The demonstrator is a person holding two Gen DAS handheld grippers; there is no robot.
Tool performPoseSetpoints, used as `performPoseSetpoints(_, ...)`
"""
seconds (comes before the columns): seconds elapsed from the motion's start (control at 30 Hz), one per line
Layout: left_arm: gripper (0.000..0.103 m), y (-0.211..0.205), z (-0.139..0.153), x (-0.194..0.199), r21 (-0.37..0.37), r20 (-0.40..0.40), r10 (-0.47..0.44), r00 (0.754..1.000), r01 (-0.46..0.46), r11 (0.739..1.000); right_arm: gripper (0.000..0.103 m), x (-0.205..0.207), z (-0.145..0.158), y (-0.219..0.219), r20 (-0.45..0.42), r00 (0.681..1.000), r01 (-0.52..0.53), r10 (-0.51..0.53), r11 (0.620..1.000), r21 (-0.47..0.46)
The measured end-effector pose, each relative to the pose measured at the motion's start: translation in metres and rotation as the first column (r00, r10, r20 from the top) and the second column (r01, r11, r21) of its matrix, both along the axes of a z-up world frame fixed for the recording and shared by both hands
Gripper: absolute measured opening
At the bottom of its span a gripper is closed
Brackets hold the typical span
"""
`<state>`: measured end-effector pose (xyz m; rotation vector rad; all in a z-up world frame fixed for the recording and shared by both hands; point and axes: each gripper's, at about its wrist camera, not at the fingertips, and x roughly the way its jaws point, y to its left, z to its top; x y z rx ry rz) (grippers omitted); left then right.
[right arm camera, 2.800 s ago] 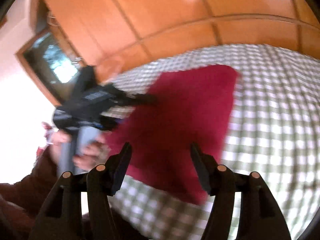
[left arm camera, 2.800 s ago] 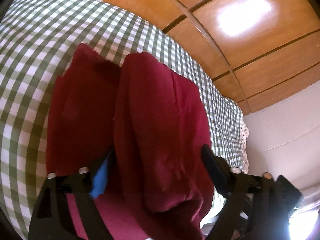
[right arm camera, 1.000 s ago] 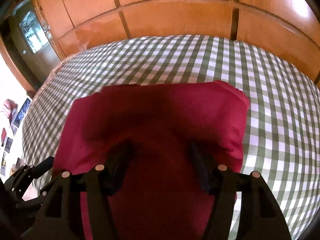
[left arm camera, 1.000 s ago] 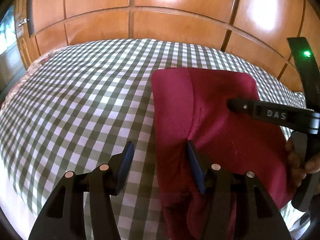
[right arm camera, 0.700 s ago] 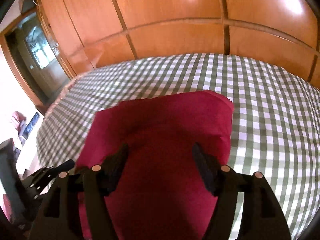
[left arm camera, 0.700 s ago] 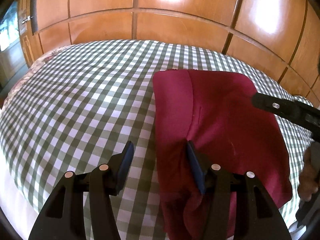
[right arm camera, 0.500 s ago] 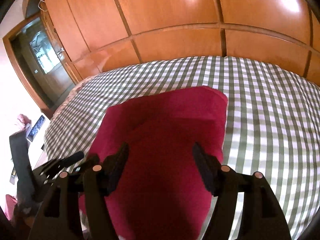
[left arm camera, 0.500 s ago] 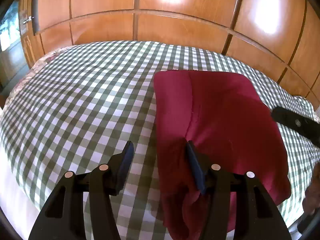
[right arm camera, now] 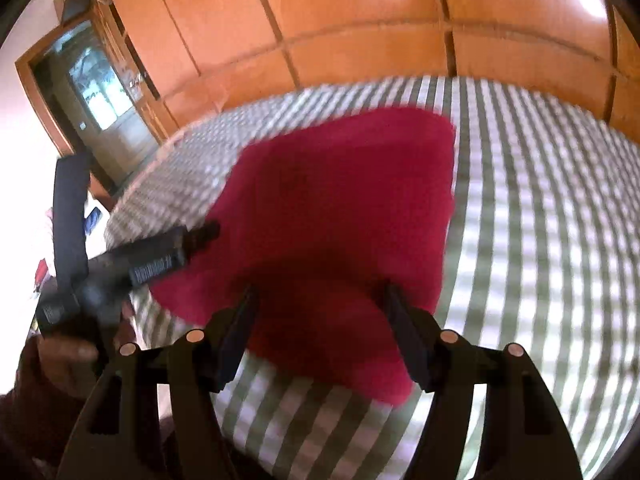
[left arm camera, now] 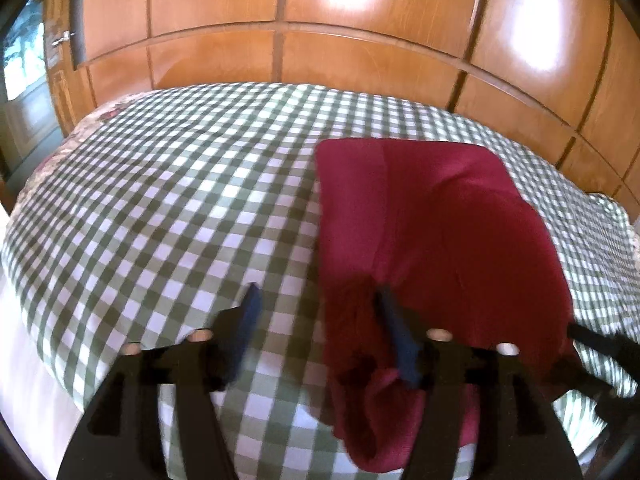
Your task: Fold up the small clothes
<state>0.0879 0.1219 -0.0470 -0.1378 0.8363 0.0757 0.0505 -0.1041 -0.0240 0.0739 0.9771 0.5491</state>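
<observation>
A dark red garment (left arm camera: 432,232) lies folded on the green-and-white checked bed (left arm camera: 168,208), its near end bunched and hanging over the bed's front edge. My left gripper (left arm camera: 316,304) is low at the garment's near left edge, its jaws opening. Its right finger (left arm camera: 394,332) rests against the bunched cloth and its left finger is over bare sheet; nothing is pinched. In the blurred right wrist view my right gripper (right arm camera: 320,296) stands open above the garment (right arm camera: 344,200) near its front edge. The left gripper (right arm camera: 160,256) shows there too, held by a hand (right arm camera: 60,352).
A wall of orange wooden panels (left arm camera: 360,40) runs behind the bed. A doorway with glass (right arm camera: 100,92) is at the far left. The bed's front edge drops off just below both grippers. Part of the right gripper (left arm camera: 600,344) shows at the right rim of the left wrist view.
The left gripper let the lifted garment down earlier, and its jaws have now widened. The right gripper drew back off the garment towards its near right corner. The garment lies still.
</observation>
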Motion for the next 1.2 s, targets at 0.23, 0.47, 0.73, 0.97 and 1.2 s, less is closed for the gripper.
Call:
performPoseSetpoints(0.23, 0.067, 0.010, -0.007, 0.001, -0.050, 0.006, -0.046, 0.999, 0.047, 0.998, 0.072, -0.002, 0.007, 0.001, 0.008, 0.999, -0.047, 0.047, 0.998, 0.041)
performPoseSetpoints(0.47, 0.067, 0.024, -0.010, 0.006, -0.131, 0.026, -0.141, 0.990, 0.143, 0.981, 0.076, 0.041, 0.013, -0.057, -0.075, 0.993, 0.108, -0.093, 0.967, 0.231)
performPoseSetpoints(0.73, 0.067, 0.035, -0.019, 0.012, -0.264, 0.033, -0.197, 0.980, 0.198, 0.944, 0.080, 0.127, -0.035, -0.046, -0.260, 0.963, 0.158, -0.076, 0.937, 0.312)
performPoseSetpoints(0.97, 0.053, 0.032, -0.030, 0.022, -0.447, 0.049, -0.277, 0.960, 0.269, 0.853, 0.048, 0.139, -0.035, -0.023, -0.250, 0.968, 0.119, -0.032, 0.933, 0.340)
performPoseSetpoints(1.2, 0.050, -0.024, -0.024, 0.032, -0.493, 0.075, -0.400, 0.914, 0.382, 0.781, 0.042, 0.098, 0.007, -0.075, -0.092, 0.985, 0.167, -0.145, 0.934, 0.315)
